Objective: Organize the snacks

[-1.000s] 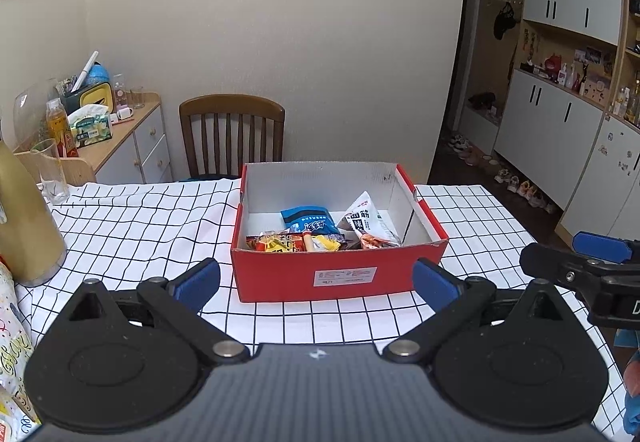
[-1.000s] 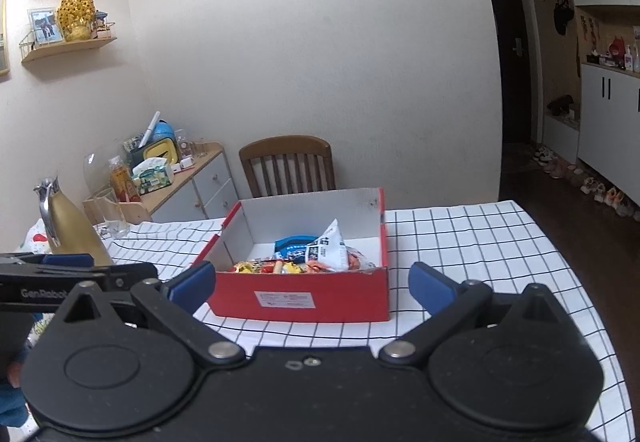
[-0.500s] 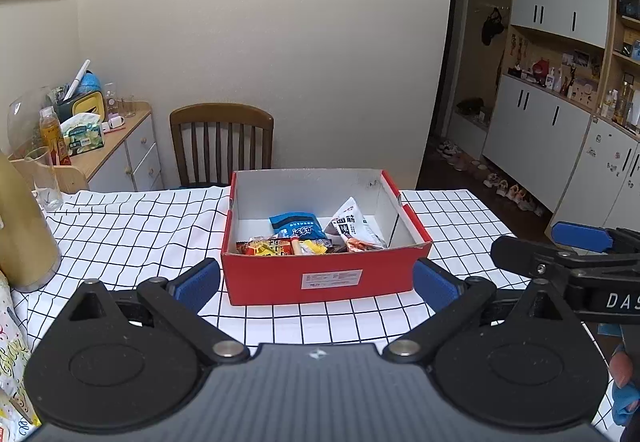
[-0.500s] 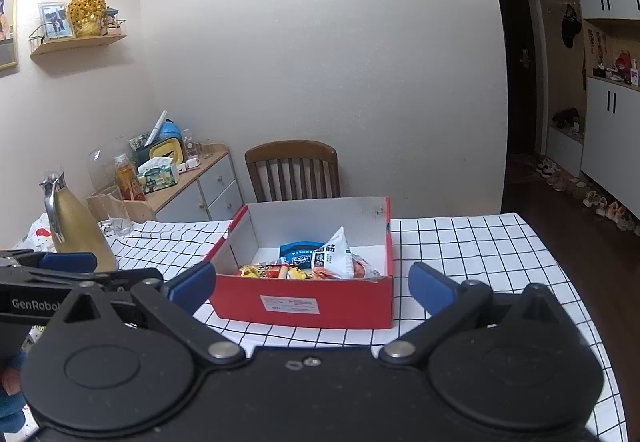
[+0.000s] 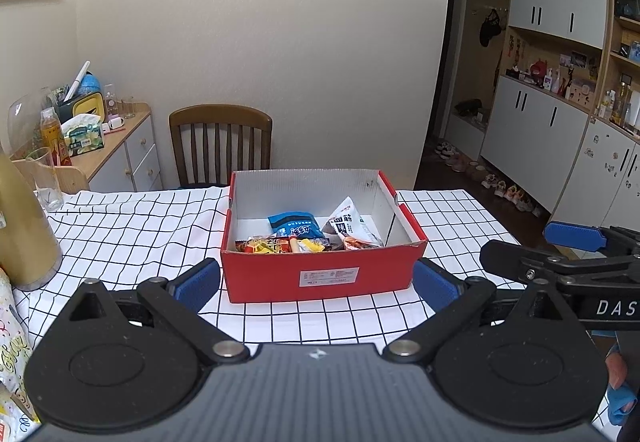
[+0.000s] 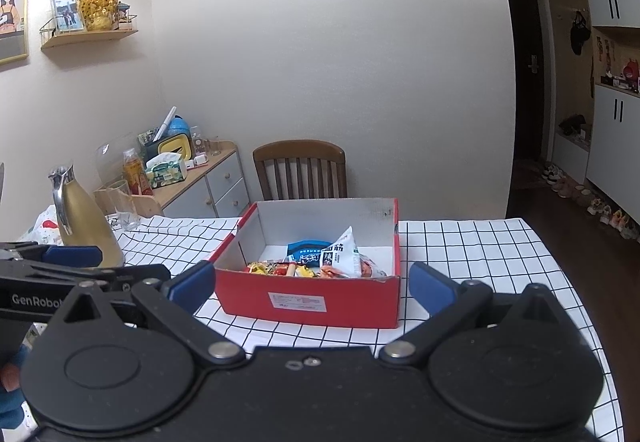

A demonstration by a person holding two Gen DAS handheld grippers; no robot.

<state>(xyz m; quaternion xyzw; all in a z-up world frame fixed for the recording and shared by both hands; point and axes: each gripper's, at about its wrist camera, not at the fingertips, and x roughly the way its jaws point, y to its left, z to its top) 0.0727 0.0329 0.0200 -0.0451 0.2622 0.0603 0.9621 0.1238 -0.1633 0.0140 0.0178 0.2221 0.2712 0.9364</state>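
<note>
Left wrist view
Left gripper [image 5: 316, 284]: fingers spread wide, holding nothing; poised short of the red box [image 5: 320, 276]
Snacks: blue packet [image 5: 298, 227], white packet [image 5: 350, 227] and small wrappers [image 5: 280, 245] lie inside the box on the checked bench [image 5: 120, 234]
Step, as judged: none loose on the bench; sorting looks nearly done or not yet begun
Writing: "DAS" on the right gripper's body; box label too small to read

Right wrist view
Right gripper [image 6: 312, 284]: fingers wide apart, empty; level with the box front
Next move: reach over the front wall and close on one packet
Writing: "GenRobot" partly legible on the other tool; Chinese characters on the white packet
</note>
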